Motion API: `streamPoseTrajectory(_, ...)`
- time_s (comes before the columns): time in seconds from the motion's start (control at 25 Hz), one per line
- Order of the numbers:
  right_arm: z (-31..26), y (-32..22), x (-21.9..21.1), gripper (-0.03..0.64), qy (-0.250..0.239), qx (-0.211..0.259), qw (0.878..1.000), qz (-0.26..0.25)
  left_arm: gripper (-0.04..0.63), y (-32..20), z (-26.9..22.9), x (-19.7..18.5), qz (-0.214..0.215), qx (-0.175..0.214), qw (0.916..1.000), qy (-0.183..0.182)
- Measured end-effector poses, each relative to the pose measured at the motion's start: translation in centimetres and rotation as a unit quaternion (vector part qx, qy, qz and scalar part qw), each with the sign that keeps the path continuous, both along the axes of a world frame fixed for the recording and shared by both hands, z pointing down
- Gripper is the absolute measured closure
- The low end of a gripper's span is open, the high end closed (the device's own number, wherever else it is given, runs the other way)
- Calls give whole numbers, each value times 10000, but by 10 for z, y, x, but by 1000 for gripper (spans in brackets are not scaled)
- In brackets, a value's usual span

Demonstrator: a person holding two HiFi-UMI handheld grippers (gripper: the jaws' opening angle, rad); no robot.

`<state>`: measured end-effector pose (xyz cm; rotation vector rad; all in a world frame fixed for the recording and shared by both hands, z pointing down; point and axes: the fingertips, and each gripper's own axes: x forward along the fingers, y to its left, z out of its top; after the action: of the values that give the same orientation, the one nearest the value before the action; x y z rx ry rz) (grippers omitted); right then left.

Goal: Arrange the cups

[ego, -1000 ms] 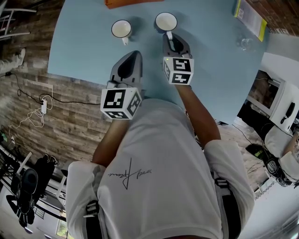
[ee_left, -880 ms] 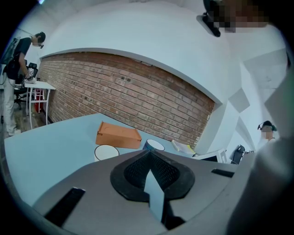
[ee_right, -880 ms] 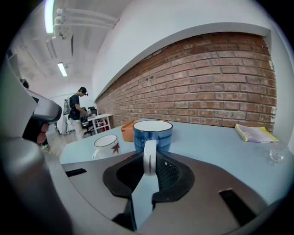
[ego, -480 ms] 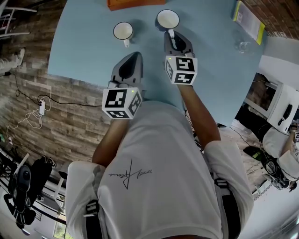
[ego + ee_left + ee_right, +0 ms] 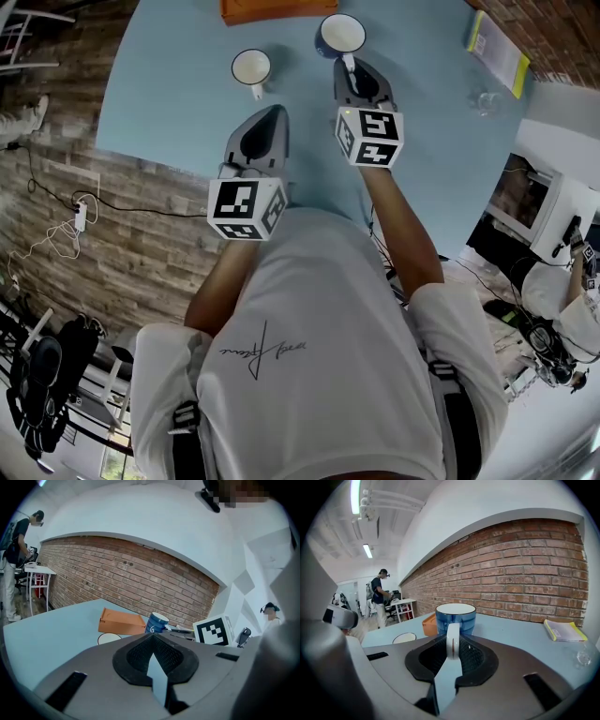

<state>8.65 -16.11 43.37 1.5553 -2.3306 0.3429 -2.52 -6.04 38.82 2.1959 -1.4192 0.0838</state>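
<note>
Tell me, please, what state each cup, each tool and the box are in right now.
blue cup, upright, gripped by its handle.
white cup, upright on the table, free of both tools.
right tool, shut on the blue cup's handle.
left tool, shut, empty.
orange box, closed, lying flat on the table.

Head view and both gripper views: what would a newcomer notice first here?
The right gripper is clamped on the white handle of a blue cup, at the far middle of the light-blue table. A second cup stands free to its left, with an orange box at the far edge behind them. The left gripper is shut on nothing, over the table's near part.
</note>
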Motion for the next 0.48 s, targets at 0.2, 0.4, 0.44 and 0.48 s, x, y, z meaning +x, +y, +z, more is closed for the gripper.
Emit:
streamPoseTrajectory(0.2, -9, -10, -4, 554, -7, 61, 10000, -40, 589, -2, 0, -2, -28, -5, 10000, 35)
streamPoseTrajectory(0.4, -16, -20, -11, 552, 2, 137, 9998, -114, 589, -6, 0, -5, -48, -7, 10000, 79)
streamPoseTrajectory(0.44, -17, -22, -12, 553, 6, 148, 9998, -132, 589, -6, 0, -5, -52, -9, 10000, 81)
streamPoseTrajectory(0.48, -17, -23, -13, 554, 11, 153, 9998, -148, 589, -7, 0, -6, -55, -12, 10000, 82)
